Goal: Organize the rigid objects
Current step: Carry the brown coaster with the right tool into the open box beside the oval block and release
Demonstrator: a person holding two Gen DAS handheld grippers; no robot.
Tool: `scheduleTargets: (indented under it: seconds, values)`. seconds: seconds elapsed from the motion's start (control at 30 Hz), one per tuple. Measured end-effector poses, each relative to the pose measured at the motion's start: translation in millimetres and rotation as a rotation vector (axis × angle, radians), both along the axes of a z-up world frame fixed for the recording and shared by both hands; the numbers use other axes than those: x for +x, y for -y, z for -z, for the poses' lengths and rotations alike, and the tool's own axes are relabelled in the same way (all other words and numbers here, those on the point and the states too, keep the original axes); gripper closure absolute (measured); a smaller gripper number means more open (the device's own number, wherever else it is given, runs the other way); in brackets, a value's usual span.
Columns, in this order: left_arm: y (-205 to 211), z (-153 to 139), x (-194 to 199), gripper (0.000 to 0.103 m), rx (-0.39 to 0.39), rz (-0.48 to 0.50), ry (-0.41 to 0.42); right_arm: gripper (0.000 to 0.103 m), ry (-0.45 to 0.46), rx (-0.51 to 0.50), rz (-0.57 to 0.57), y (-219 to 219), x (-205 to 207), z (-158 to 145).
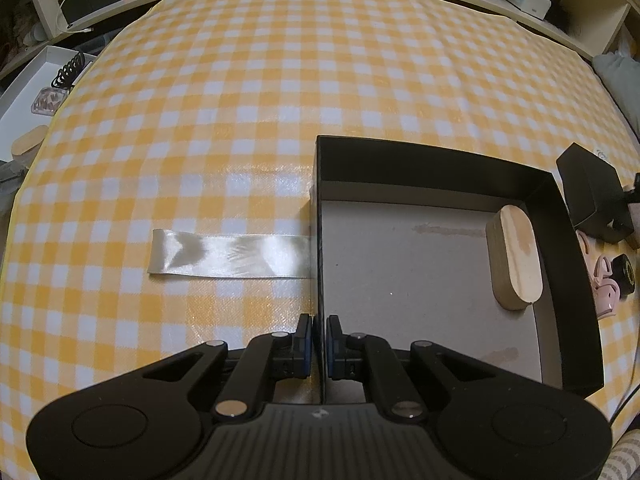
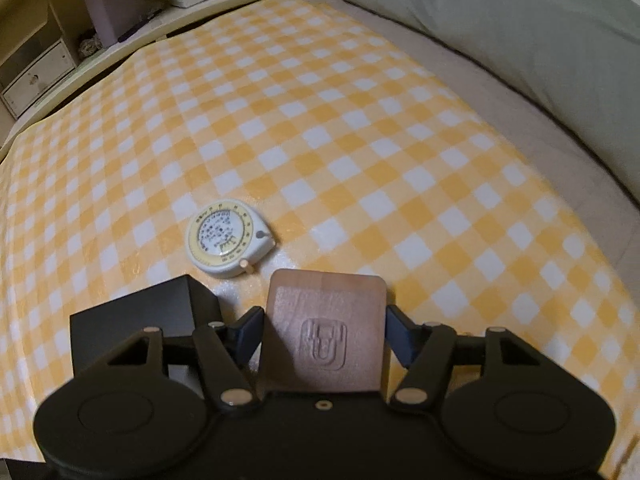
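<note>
Risking a skewed grab on the wooden block (image 2: 326, 330).
Left gripper (image 1: 319, 334) pinching the box wall (image 1: 319, 240); right gripper (image 2: 325, 336) bracketing block, apparently not yet clamping, tape measure (image 2: 230, 238) at eleven o'clock.

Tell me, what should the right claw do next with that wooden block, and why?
Probably close fully on the wooden block and lift it. The right gripper straddles it, pads beside both edges, and the left gripper pinches the wall of the black box, where an oval block already lies.
</note>
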State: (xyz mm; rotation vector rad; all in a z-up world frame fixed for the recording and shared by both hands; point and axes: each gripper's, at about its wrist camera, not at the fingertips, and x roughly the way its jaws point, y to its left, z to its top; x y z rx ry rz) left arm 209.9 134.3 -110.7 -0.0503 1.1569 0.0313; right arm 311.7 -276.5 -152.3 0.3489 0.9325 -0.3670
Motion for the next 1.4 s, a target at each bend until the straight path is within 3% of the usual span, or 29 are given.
scheduleTargets:
  seconds: [0.3, 0.47, 0.73, 0.83, 0.97, 1.1, 1.23, 1.4]
  values:
    - [0.5, -0.5, -0.1, 0.095, 0.002, 0.001, 0.000, 0.037, 0.149, 0.119, -0.101, -22.8, -32.0, -60.0]
    - [1.1, -1.0, 0.0, 0.095, 0.002, 0.000, 0.000, 0.037, 0.169, 0.184, -0.257, -66.2, -58.3, -82.3]
    - [-0.8, 2.5, 1.8, 0.095, 0.006, 0.002, 0.000, 0.037, 0.140, 0.248, -0.534, -142.9, -97.8, -90.1]
    - [0.8, 1.8, 1.4, 0.095, 0.005, 0.001, -0.001, 0.037, 0.150, 0.212, -0.722, -173.5, -109.7, -90.8]
    - [1.3, 2.0, 1.5, 0.095, 0.005, 0.001, 0.000, 0.037, 0.168, 0.075, -0.983, -213.1, -120.4, -86.1]
    - [1.1, 2.6, 1.7, 0.095, 0.004, 0.001, 0.000, 0.037, 0.143, -0.022, -1.158, -237.1, -125.6, -72.0]
    - [2.1, 2.5, 1.7, 0.095, 0.005, 0.000, -0.001, 0.037, 0.116, -0.042, -1.155, -250.2, -123.9, -66.2]
    - [1.7, 3.1, 2.0, 0.095, 0.003, -0.001, 0.000, 0.038, 0.049, 0.132, -0.971, -252.5, -90.3, -56.8]
